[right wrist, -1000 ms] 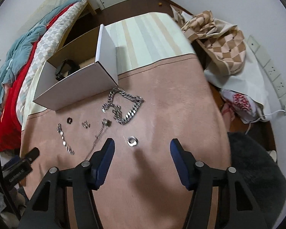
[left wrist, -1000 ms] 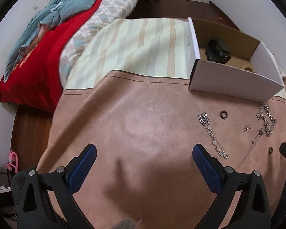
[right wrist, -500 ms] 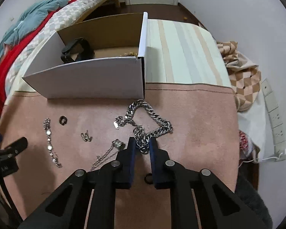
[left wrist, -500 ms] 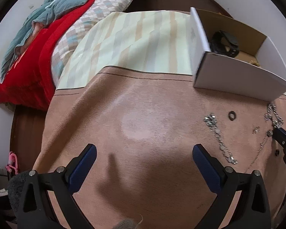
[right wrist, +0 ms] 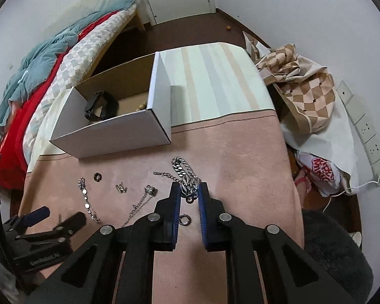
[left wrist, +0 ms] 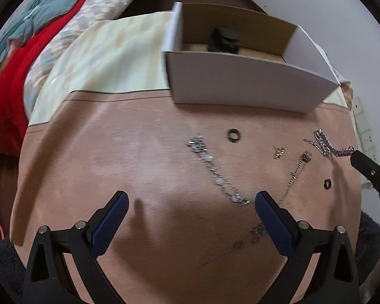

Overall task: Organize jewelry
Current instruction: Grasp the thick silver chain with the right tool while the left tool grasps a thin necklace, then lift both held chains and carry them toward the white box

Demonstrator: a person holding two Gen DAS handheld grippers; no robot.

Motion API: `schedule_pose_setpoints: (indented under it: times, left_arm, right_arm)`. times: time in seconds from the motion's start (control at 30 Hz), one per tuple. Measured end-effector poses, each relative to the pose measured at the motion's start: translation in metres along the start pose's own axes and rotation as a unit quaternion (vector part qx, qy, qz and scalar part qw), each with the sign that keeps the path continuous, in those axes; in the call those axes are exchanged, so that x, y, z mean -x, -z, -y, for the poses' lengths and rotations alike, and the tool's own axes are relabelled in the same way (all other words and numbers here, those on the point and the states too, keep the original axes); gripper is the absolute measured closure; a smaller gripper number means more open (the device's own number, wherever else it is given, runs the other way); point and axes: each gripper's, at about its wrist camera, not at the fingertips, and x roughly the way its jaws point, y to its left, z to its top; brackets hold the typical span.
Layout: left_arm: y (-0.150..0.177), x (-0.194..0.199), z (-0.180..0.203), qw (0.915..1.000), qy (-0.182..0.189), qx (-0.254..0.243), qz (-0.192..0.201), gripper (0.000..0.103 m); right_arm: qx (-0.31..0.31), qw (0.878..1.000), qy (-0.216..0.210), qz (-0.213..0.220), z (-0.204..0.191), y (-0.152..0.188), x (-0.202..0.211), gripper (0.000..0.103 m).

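Note:
My right gripper [right wrist: 189,191] is shut on a chunky silver chain [right wrist: 183,171] and holds it off the pink cloth; the chain also shows in the left wrist view [left wrist: 324,144]. My left gripper [left wrist: 190,202] is open and empty over the cloth. On the cloth lie a thin beaded bracelet [left wrist: 215,172], a dark ring [left wrist: 234,135], small earrings [left wrist: 278,152], a thin necklace with a pendant [left wrist: 297,169] and a silver ring [right wrist: 185,220]. An open white cardboard box [right wrist: 114,131] beyond them holds a black watch [right wrist: 101,106].
The pink cloth [left wrist: 114,152] covers a table with a striped cloth [right wrist: 210,76] behind the box. A bed with red and teal bedding [right wrist: 38,71] lies at the left. A checkered bag [right wrist: 299,86] and wall sockets [right wrist: 364,126] are at the right.
My right gripper moved forward and closed on the chunky chain, then lifted it so it bunches and hangs. My left gripper swung right, bringing the jewelry closer into its view.

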Motion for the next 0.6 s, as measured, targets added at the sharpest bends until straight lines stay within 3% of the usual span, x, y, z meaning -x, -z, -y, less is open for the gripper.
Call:
schedule_pose_setpoints:
  times: [0.13, 0.2, 0.27, 0.33, 0.43, 0.6]
  left_arm:
    - [0.004, -0.008, 0.016, 0.9996, -0.008, -0.026, -0.006, 0.027]
    - [0.006, -0.005, 0.021, 0.9995, -0.003, -0.032, 0.008, 0.033]
    - [0.006, -0.002, 0.025, 0.9989, 0.006, -0.044, 0.017, 0.048]
    - [0.007, 0.002, 0.032, 0.9978, 0.010, -0.061, 0.025, 0.091]
    - [0.006, 0.002, 0.032, 0.9977, 0.025, -0.061, 0.019, 0.100]
    - [0.005, 0.011, 0.014, 0.9977, 0.063, -0.025, 0.009, 0.101]
  right_arm:
    - [-0.007, 1.000, 0.003, -0.002, 0.005, 0.002, 0.002, 0.089]
    - [-0.010, 1.000, 0.006, -0.001, 0.008, 0.002, 0.002, 0.089]
    - [-0.012, 1.000, 0.007, 0.000, 0.010, 0.001, 0.003, 0.089]
    - [-0.013, 1.000, 0.008, 0.002, 0.010, 0.001, 0.003, 0.089]
    - [-0.016, 1.000, 0.008, 0.005, 0.010, 0.000, 0.005, 0.089]
    - [-0.018, 1.000, -0.002, 0.016, 0.007, -0.004, 0.017, 0.088]
